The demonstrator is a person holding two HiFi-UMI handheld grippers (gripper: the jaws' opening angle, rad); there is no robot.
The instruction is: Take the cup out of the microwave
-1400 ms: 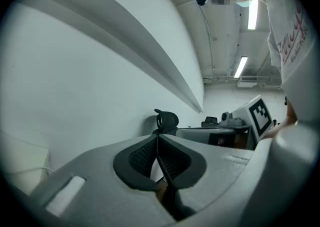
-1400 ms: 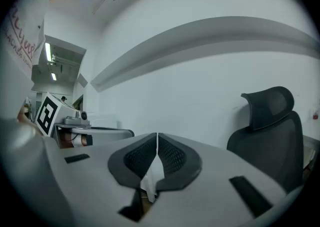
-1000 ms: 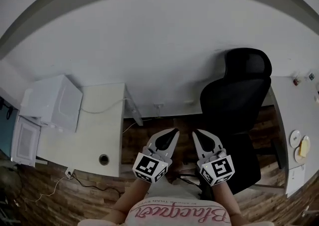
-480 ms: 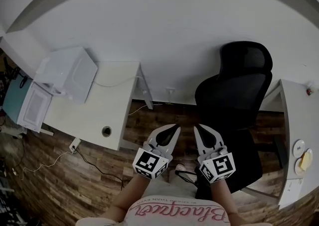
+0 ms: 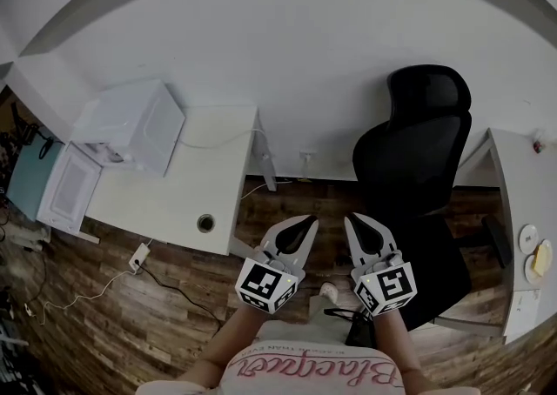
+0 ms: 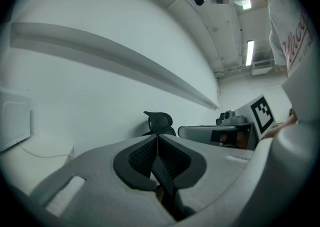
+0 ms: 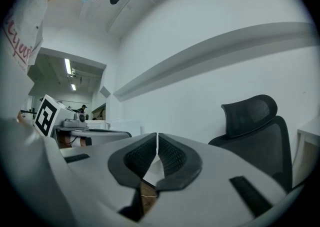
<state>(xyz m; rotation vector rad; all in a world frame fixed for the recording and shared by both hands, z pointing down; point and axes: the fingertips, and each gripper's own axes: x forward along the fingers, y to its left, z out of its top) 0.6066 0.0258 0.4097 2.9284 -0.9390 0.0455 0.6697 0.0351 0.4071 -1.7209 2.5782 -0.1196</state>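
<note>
Our grey-and-black left tongs (image 6: 157,147) are pressed together with nothing between them, and our matching right tongs (image 7: 157,146) are likewise closed and empty. Both point level, side by side, above the brown wooden plank floor (image 5: 130,324). Near the right tongs stands a black mesh-backed office chair (image 5: 418,150). Near the left tongs is the near right corner of the white rectangular tabletop (image 5: 191,184).

The boxy white microwave (image 5: 130,123) sits at that tabletop's far left corner, well apart from us. What looks like its windowed door (image 5: 65,191) is swung open past the left edge. We cannot make out the cup, and we judge it is still inside the microwave.

If we reach in with the tongs still closed, their tips could shove the cup over or push it deeper. The open door juts out where a tong or an elbow could knock it. The thin white cable (image 5: 87,304) trailing on the floor along the tabletop's near edge could catch our foot as we walk over
</note>
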